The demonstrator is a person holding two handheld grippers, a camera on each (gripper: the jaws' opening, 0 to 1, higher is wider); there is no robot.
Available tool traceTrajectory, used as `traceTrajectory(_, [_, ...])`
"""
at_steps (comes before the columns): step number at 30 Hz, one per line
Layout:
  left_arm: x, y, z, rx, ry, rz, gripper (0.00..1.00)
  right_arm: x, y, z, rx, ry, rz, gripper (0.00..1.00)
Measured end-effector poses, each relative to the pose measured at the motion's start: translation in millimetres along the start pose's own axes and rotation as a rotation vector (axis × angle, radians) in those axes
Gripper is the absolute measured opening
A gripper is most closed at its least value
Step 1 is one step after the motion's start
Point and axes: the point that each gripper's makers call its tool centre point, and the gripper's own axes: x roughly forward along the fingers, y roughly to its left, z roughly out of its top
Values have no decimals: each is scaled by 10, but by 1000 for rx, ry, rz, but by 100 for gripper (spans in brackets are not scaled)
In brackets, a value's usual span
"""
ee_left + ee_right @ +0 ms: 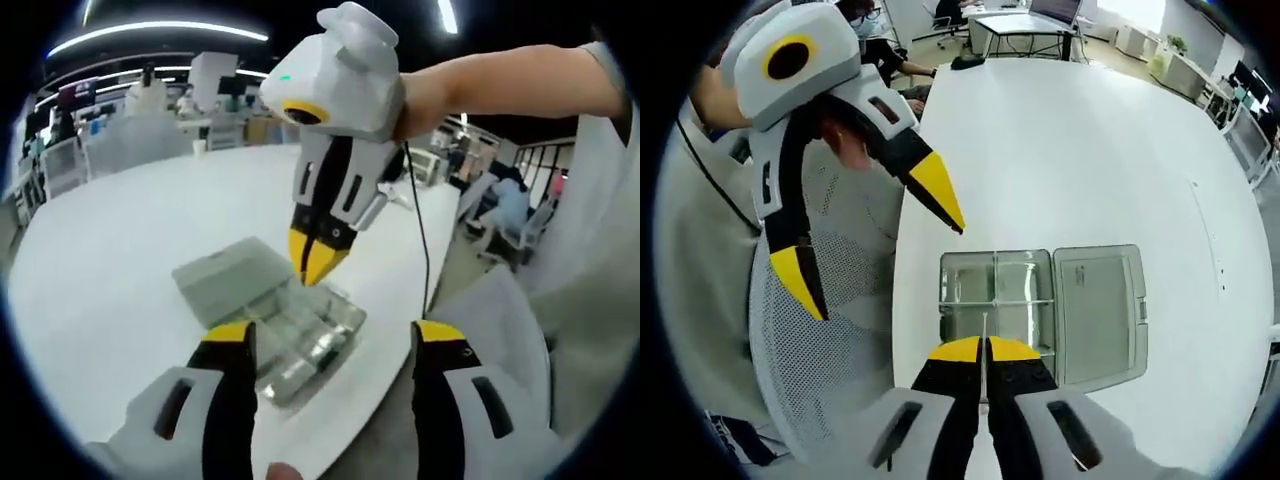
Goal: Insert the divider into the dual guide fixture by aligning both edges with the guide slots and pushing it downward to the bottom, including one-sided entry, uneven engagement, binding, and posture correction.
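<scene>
Clear plastic, thin as a card: that is the divider point(984, 330) my right gripper point(985, 349) has pinched edge-on between its closed yellow tips, directly above the open compartment of the transparent box point(1040, 300), whose lid lies flat beside it on the white table point(1060, 150). My left gripper point(333, 340) hangs with its jaws spread wide, holding nothing, near the box at the table's edge.

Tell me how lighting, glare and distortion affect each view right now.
Left gripper view: fisheye bends the white table edge; ceiling strips glare bright; the clear plastic compartment box looks soft and hazy under the right gripper. Right gripper view: even light, box sharp, thin clear divider barely visible edge-on; the open left gripper looms large.
</scene>
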Motion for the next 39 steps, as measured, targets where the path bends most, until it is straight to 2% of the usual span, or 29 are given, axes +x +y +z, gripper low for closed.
traceTrajectory(11, [5, 28, -71, -28, 23, 10, 68, 61, -24, 10, -4, 5, -1, 0])
traceTrajectory(23, [-13, 54, -111, -45, 28, 13, 68, 136, -39, 54, -21, 9, 7, 0])
traceTrajectory(39, [-10, 85, -157, -59, 31, 16, 67, 247, -65, 6, -4, 15, 18, 0])
